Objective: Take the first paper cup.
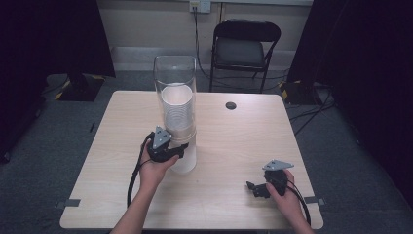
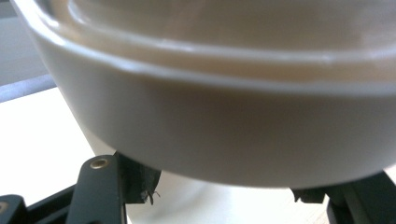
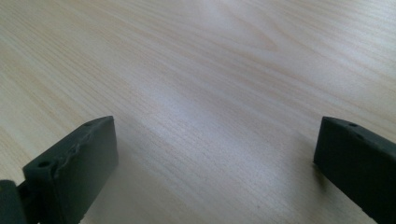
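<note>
From the high view, I am pinching the bottom cup point(image 1: 184, 157) of the cup stack point(image 1: 178, 109) under the clear tube point(image 1: 175, 73) with my left gripper point(image 1: 181, 149); I judge a straight downward pull best. In the left gripper view, both jaws are flanking the cup point(image 2: 224, 140). In the right gripper view, my right gripper point(image 3: 212, 158) is hovering spread over bare table point(image 3: 201, 70), well apart from the stack.

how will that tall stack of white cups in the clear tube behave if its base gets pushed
The cup stack is tall and narrow, so a sideways push would probably tip it rather than slide it. The cups look thin and light, likely easy to crush. The clear tube sleeves the upper part, which may keep them aligned. The left tool straddles the bottom cup.
</note>
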Action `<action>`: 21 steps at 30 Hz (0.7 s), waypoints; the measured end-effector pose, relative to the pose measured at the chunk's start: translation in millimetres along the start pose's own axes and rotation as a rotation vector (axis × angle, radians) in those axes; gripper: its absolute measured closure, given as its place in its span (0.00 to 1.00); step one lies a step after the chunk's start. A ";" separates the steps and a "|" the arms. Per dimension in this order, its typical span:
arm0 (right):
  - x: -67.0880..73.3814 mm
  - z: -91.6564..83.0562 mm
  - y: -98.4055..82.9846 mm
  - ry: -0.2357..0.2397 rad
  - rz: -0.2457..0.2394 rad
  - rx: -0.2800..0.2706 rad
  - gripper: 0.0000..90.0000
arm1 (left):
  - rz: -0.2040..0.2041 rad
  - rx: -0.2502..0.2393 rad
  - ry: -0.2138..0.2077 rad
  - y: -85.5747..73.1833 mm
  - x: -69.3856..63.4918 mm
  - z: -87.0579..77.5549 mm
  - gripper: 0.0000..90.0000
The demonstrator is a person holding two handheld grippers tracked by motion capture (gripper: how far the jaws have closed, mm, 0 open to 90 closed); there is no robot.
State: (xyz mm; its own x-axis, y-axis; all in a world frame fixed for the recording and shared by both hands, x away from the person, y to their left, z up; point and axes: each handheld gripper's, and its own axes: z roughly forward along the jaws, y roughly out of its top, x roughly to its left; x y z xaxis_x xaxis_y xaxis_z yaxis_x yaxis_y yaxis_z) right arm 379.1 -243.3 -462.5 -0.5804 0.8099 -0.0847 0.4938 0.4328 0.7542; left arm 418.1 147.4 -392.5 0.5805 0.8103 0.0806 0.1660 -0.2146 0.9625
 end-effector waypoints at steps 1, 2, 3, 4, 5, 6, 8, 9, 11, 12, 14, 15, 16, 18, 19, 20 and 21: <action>0.0 0.0 0.0 0.000 0.000 0.000 0.00 | 0.000 0.009 0.007 0.5 -0.2 -0.4 0.42; 0.0 0.0 0.0 0.000 0.000 0.000 0.00 | -0.006 -0.003 0.002 0.0 0.2 0.4 0.42; 0.0 0.0 0.0 0.000 0.001 0.000 0.00 | -0.004 0.005 0.010 0.2 -0.3 0.1 0.42; 0.0 0.0 0.0 0.000 0.000 0.000 0.00 | -0.001 0.002 0.007 0.0 -0.5 0.3 0.42; -0.1 0.0 0.0 0.000 0.000 0.000 0.00 | -0.006 0.015 0.010 0.2 -1.0 -0.2 0.42; 0.0 0.0 0.0 0.000 0.000 0.000 0.00 | -0.014 0.015 0.005 -1.3 -1.8 1.3 0.42; 0.0 0.0 0.0 0.000 0.000 0.000 0.00 | -0.017 0.028 0.012 -5.9 -2.0 2.7 0.42; 0.0 0.0 0.0 0.000 0.000 0.000 0.00 | -0.011 0.042 0.014 -5.9 -1.9 2.4 0.42; 0.0 0.0 0.1 0.000 0.001 0.000 0.00 | -0.006 0.126 0.008 -20.5 -0.9 8.4 0.42; 0.0 0.1 0.1 0.000 0.001 0.000 0.00 | -0.010 0.244 0.018 -31.4 -1.2 12.1 0.42; 0.0 0.1 0.2 0.000 0.001 -0.001 0.00 | -0.047 0.261 -0.003 -65.0 -7.4 20.1 0.42; 0.0 0.1 0.1 0.000 0.001 -0.001 0.00 | -0.032 0.263 0.008 -65.5 -9.1 17.8 0.42; -0.1 0.1 0.0 0.001 -0.001 0.000 0.00 | -0.062 0.249 -0.015 -64.8 -11.3 18.1 0.42; 0.0 0.2 0.2 0.004 0.001 0.000 0.00 | -0.056 0.239 -0.020 -59.4 -12.0 16.2 0.42; -0.3 0.4 0.4 0.003 -0.001 -0.001 0.00 | -0.085 0.235 -0.028 -59.0 -12.7 15.4 0.42; -0.7 0.5 0.5 0.003 -0.003 -0.001 0.00 | -0.061 0.251 -0.037 -59.4 -12.4 14.4 0.42; -0.6 0.7 0.7 0.001 -0.003 -0.002 0.00 | -0.038 0.281 -0.037 -60.6 -12.9 13.3 0.42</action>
State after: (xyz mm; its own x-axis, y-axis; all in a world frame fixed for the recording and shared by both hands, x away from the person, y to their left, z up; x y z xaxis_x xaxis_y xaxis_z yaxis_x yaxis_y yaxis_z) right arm 380.2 -243.2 -462.4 -0.5826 0.8082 -0.0861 0.4910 0.4344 0.7551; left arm 411.2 142.8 -455.3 0.5975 0.8013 0.0315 0.3998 -0.3317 0.8545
